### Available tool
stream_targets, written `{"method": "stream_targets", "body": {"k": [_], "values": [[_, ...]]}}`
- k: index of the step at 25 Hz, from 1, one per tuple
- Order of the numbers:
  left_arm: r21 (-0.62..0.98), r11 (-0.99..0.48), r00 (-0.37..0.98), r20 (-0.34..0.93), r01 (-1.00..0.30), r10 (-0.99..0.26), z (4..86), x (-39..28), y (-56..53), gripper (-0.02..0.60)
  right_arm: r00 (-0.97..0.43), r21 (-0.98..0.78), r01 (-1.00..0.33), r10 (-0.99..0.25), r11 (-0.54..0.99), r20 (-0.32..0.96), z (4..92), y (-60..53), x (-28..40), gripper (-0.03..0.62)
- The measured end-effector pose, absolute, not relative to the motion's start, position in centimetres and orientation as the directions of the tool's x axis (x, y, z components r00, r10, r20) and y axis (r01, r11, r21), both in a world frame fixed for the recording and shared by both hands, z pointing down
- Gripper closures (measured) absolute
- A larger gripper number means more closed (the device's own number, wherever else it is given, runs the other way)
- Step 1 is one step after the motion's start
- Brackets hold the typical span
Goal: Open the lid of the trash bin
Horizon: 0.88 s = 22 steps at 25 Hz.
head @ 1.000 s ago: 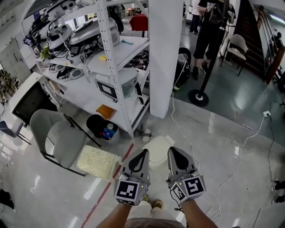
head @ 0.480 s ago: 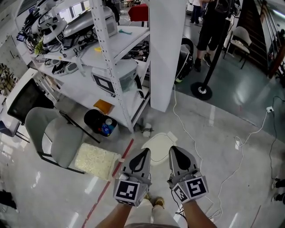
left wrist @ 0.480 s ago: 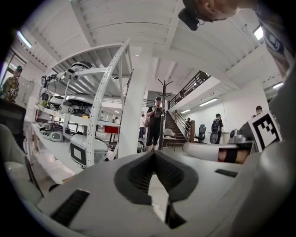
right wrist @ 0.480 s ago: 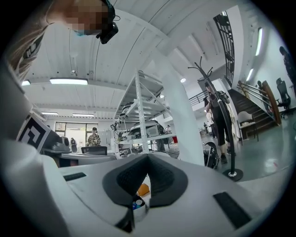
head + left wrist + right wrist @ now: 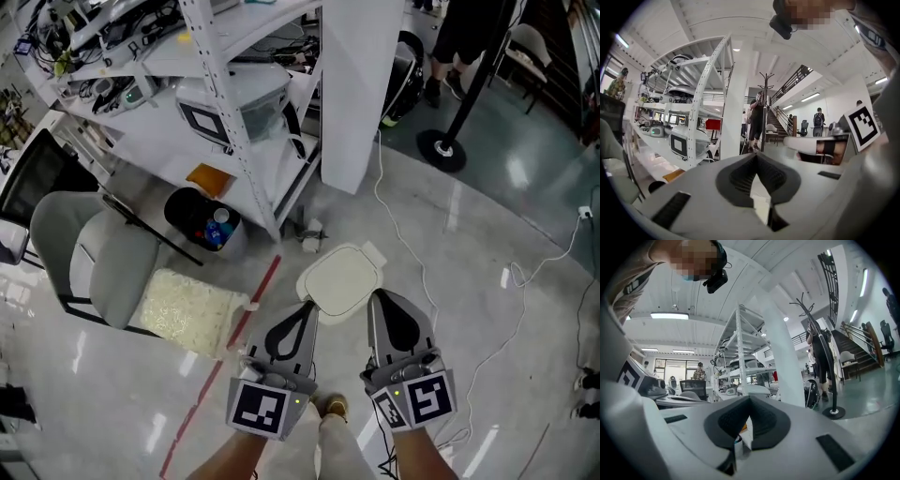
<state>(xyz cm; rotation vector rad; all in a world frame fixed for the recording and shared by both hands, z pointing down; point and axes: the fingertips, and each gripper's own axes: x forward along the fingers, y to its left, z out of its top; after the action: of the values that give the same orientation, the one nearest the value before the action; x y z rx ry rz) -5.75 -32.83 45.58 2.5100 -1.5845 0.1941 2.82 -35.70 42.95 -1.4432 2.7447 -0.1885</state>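
The trash bin [image 5: 339,279] stands on the glossy floor in the head view, seen from above as a cream-white rounded lid with a small tab at its far right; the lid lies closed. My left gripper [image 5: 305,308] hangs just near of the lid's left edge, jaws together and holding nothing. My right gripper [image 5: 385,299] hangs beside the lid's near right edge, also shut and empty. In the left gripper view the left gripper [image 5: 757,156] has its dark pads meeting at the tips; in the right gripper view the right gripper [image 5: 750,400] looks the same. The bin is hidden in both gripper views.
A white shelf rack [image 5: 220,94] with equipment stands ahead left, a white pillar [image 5: 361,94] behind the bin. A black bin with bottles [image 5: 202,220], a grey chair [image 5: 89,267] and a pale mat [image 5: 187,309] lie left. A white cable [image 5: 412,272] and a stand base [image 5: 441,148] are right.
The view has moved forward and tipped down, so the white lid now shows whole just ahead of both gripper tips. Both grippers have stayed shut.
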Motion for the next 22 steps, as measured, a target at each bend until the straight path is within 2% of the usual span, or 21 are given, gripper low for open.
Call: {"method": "stream_targets", "body": {"k": [10,22], "values": [[0.096,-0.433,0.443,0.258,-0.896,-0.859,55.3,-5.2,-31.9,0.597,-0.57,-0.153,-0.818,-0.817,0.554,0.087,53.1,-35.9,2.6,0.586],[0.122,-0.444,0.459,0.294,-0.888,-0.838,60.1,-4.9,-36.1,0.596,-0.584,-0.164,-0.808,-0.806,0.566,0.098,55.4,-37.0,1.8,0.587]]}}
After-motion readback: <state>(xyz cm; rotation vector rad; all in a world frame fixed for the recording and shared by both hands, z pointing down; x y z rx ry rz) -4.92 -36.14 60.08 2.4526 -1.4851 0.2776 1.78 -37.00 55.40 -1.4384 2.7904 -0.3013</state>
